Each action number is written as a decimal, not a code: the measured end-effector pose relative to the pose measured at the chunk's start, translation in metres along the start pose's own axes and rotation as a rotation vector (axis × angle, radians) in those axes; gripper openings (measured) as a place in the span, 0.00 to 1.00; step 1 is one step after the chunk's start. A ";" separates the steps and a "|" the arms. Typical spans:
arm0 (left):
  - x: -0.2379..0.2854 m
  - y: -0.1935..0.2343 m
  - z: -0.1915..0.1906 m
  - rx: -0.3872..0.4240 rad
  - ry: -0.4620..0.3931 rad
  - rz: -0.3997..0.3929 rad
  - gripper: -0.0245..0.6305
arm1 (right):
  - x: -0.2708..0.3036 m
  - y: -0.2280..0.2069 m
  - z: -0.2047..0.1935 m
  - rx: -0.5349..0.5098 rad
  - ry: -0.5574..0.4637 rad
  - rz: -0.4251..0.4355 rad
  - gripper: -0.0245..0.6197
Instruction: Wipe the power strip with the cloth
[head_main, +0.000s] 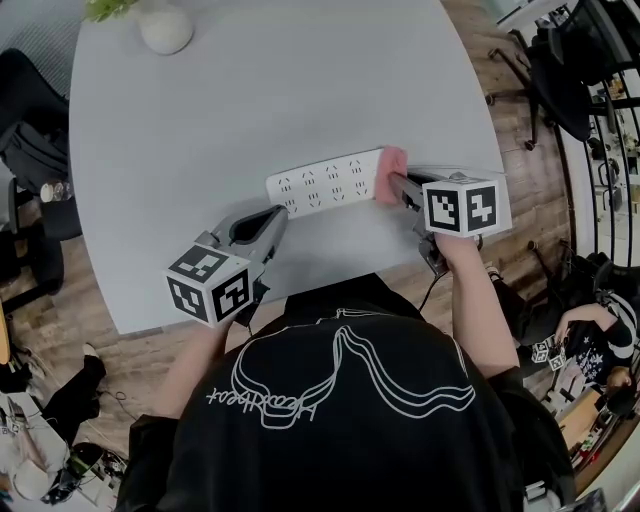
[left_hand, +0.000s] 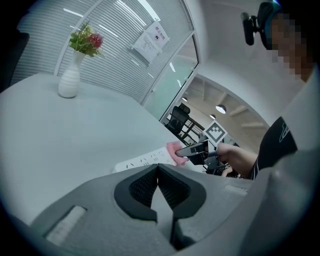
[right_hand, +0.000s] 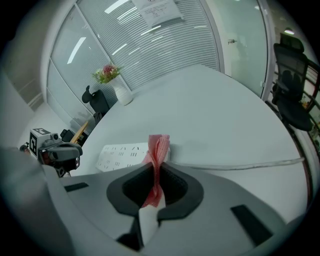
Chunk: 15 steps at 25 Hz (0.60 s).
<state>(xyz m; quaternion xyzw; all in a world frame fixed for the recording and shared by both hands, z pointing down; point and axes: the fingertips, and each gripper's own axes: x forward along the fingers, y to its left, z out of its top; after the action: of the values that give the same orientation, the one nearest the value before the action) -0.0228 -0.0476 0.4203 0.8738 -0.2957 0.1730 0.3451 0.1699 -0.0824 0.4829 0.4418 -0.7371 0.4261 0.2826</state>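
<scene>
A white power strip (head_main: 322, 183) lies on the grey table (head_main: 250, 90), slightly slanted. My right gripper (head_main: 396, 186) is shut on a folded pink cloth (head_main: 392, 168), which rests on the strip's right end. In the right gripper view the cloth (right_hand: 158, 145) stands pinched between the jaws, with the strip (right_hand: 121, 155) just beyond it to the left. My left gripper (head_main: 274, 217) sits at the strip's near left side, shut with nothing in it. In the left gripper view, past the closed jaws, the strip (left_hand: 142, 161) and the cloth (left_hand: 174, 149) show.
A white vase with flowers (head_main: 165, 27) stands at the table's far left corner. The strip's white cable (right_hand: 240, 163) runs off to the right along the table. Office chairs (head_main: 575, 60) and wooden floor lie past the table's right edge.
</scene>
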 end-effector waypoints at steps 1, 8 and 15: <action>0.000 0.000 -0.001 -0.001 0.001 -0.001 0.06 | -0.001 -0.002 0.000 0.006 -0.001 -0.002 0.10; -0.002 -0.001 -0.003 -0.006 0.001 0.004 0.06 | -0.005 -0.009 -0.002 0.009 0.002 -0.005 0.10; -0.011 0.002 -0.005 -0.009 -0.012 0.016 0.06 | -0.012 0.005 0.005 -0.008 -0.022 0.012 0.10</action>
<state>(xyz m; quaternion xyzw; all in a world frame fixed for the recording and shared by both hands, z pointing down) -0.0328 -0.0405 0.4196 0.8709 -0.3056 0.1691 0.3457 0.1707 -0.0810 0.4691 0.4409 -0.7446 0.4200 0.2735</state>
